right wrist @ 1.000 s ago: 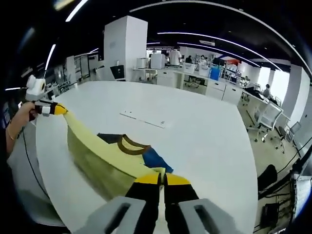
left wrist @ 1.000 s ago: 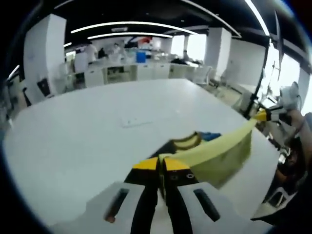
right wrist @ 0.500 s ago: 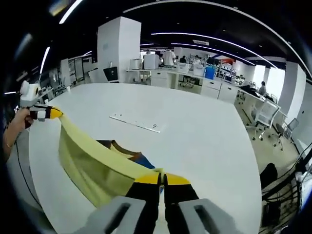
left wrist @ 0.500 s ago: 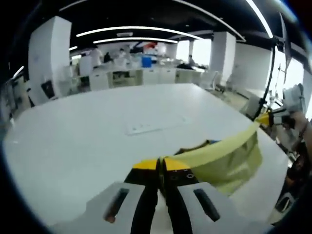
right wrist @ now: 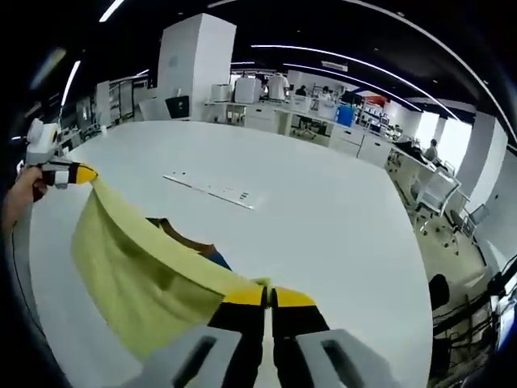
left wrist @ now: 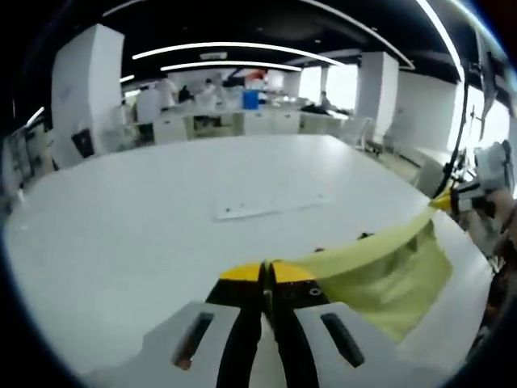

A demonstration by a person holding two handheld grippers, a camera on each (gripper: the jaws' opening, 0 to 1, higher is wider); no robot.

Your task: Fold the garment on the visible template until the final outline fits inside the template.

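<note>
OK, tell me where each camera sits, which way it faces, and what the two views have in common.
Left gripper view: rides the left gripper, looking along its shut jaws over the white table; the right gripper enters from the right.
Right gripper view: rides the right gripper, facing across the table; the left gripper and a hand show at left.
Shared: the yellow garment stretched between both grippers, and the table's flat strip.

Yellow garment taut between right claw and left claw

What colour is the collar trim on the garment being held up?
Brown, on the pale yellow garment; the collar shows best in the right gripper view.
</note>
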